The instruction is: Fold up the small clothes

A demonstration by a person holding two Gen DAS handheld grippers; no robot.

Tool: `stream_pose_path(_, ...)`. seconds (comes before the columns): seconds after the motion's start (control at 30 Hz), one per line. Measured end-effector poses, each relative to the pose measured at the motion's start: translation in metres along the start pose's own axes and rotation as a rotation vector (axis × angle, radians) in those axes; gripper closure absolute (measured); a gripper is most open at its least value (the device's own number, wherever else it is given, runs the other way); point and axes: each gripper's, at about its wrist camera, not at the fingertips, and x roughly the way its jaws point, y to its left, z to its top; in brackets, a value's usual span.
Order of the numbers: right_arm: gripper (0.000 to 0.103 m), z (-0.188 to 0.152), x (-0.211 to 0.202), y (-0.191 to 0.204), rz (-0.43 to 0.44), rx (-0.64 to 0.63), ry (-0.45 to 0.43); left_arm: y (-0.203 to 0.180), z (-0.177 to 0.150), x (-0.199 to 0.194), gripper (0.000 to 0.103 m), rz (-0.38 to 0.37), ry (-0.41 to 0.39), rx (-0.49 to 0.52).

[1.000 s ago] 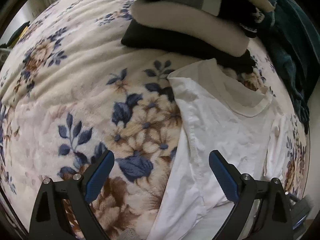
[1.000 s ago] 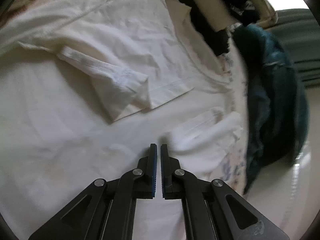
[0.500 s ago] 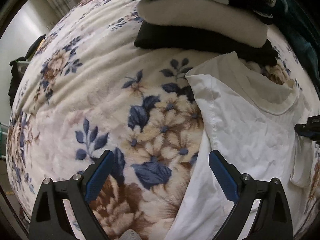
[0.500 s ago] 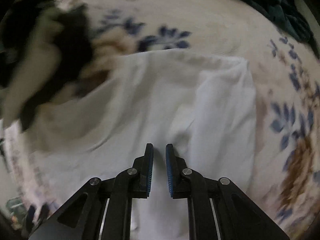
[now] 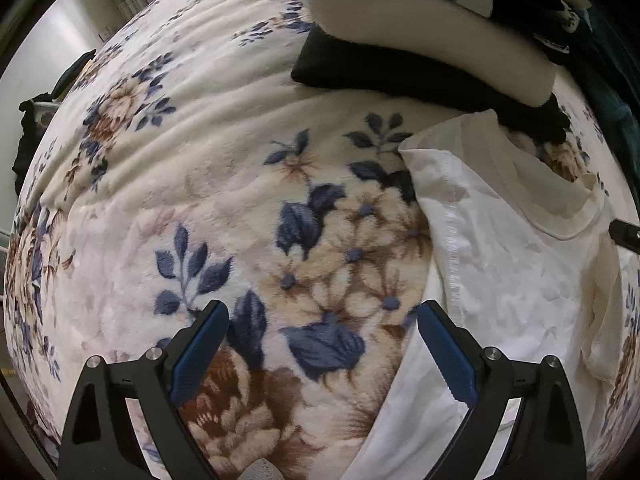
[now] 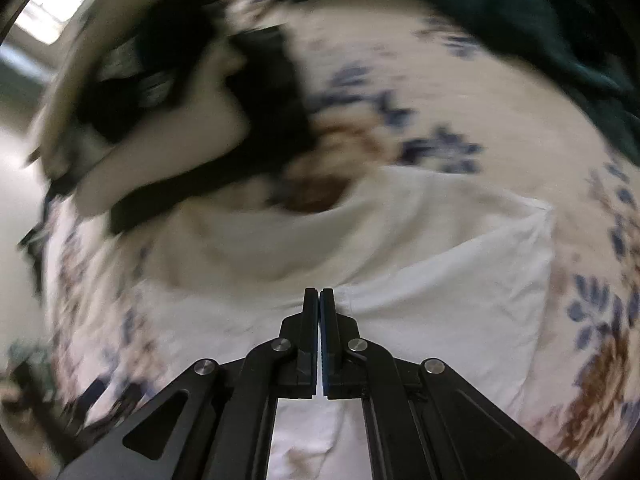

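Note:
A small white T-shirt point(image 5: 516, 280) lies flat on a floral blanket point(image 5: 240, 200), collar toward a pile of clothes, both sides folded inward. My left gripper point(image 5: 322, 324) is open and empty, hovering over the blanket just left of the shirt's left edge. My right gripper point(image 6: 319, 294) is shut and empty, its tip over the shirt point(image 6: 440, 300) below the collar; its tip also shows at the right edge of the left wrist view point(image 5: 626, 234). The right wrist view is blurred.
A stack of folded clothes, black and cream point(image 5: 420, 52), sits on the blanket beyond the collar; it also shows in the right wrist view point(image 6: 192, 120). A dark teal garment point(image 6: 520, 12) lies at the far right. The blanket's edge drops off at left.
My right gripper has closed fully and swung over the shirt near the collar. My left gripper has drifted left off the shirt, staying open.

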Motion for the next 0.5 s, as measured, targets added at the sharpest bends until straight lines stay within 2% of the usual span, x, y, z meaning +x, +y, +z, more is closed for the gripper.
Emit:
stream_pose_path(0.03, 0.101, 0.002, 0.001, 0.005, 0.019, -0.02, 0.037, 0.001, 0.0, 0.0, 0.006, -0.001, 0.001, -0.001)
stream_pose_path(0.07, 0.092, 0.003, 0.004, 0.005, 0.029, -0.019, 0.071, 0.002, 0.0, -0.001, 0.006, -0.004, 0.002, -0.004)
stream_pose_path(0.1, 0.08, 0.003, 0.005, 0.002, 0.037, -0.007, 0.102, 0.003, 0.0, -0.001, 0.006, -0.009, 0.002, -0.006)
stream_pose_path(0.13, 0.055, 0.001, 0.003, -0.009, 0.052, 0.027, 0.119, 0.003, 0.0, -0.002, 0.006, -0.015, 0.001, -0.008)
stream_pose_path(0.17, 0.051, -0.005, -0.004, -0.02, 0.061, 0.051, 0.096, 0.003, 0.0, -0.003, 0.006, -0.015, 0.001, -0.006)
stream_pose_path(0.23, 0.051, -0.007, -0.022, -0.05, 0.038, 0.09, 0.056, 0.003, -0.001, -0.005, 0.006, -0.03, 0.001, -0.005)
stream_pose_path(0.33, 0.051, -0.031, -0.04, -0.07, -0.033, 0.13, 0.033, 0.003, -0.006, -0.012, 0.006, -0.052, 0.011, 0.001)
stream_pose_path(0.5, 0.05, -0.08, -0.062, -0.11, -0.094, 0.179, 0.093, -0.006, -0.037, -0.033, 0.006, -0.096, 0.021, 0.03)
